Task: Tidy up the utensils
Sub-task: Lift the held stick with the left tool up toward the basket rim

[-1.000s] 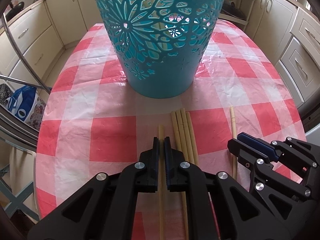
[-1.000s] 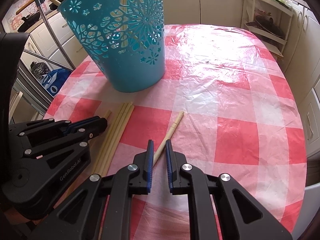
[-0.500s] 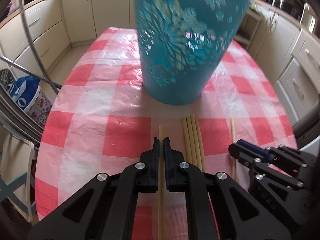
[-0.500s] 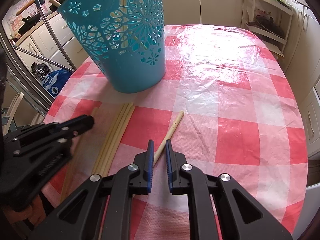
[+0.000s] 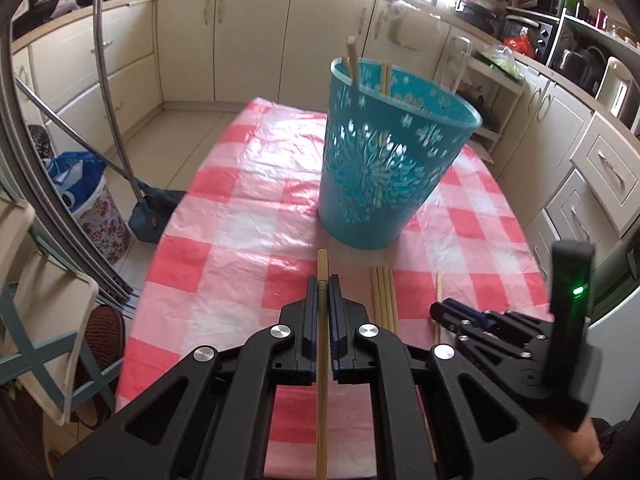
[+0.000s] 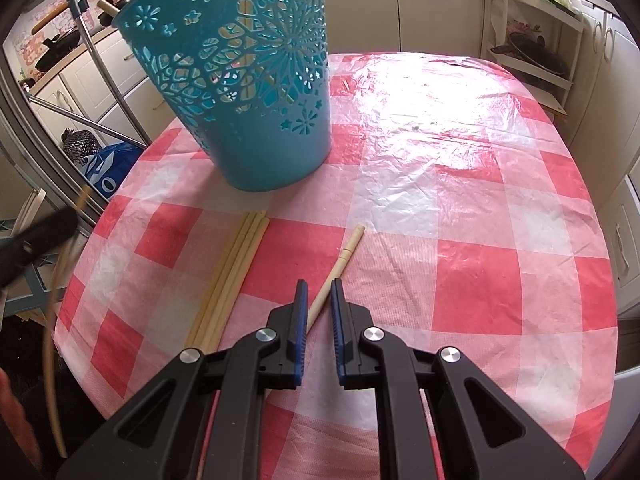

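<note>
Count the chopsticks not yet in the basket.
5: one clamped in the left tongs, three bundled on the table, one lying single between the open right tongs.

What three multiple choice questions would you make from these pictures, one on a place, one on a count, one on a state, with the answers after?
1. Where does the bundle of chopsticks lie?
A. inside the basket
B. on the tablecloth in front of the basket
C. on the floor

2. How many chopsticks poke above the rim of the blue basket?
A. none
B. two
C. five

3. What is the left gripper doing?
A. hanging open
B. shut on a spoon
C. shut on a chopstick

Answers: 1 B, it rests on the checked tablecloth. 2 B, two tips show. 3 C, the held chopstick sits between its closed jaws.
</note>
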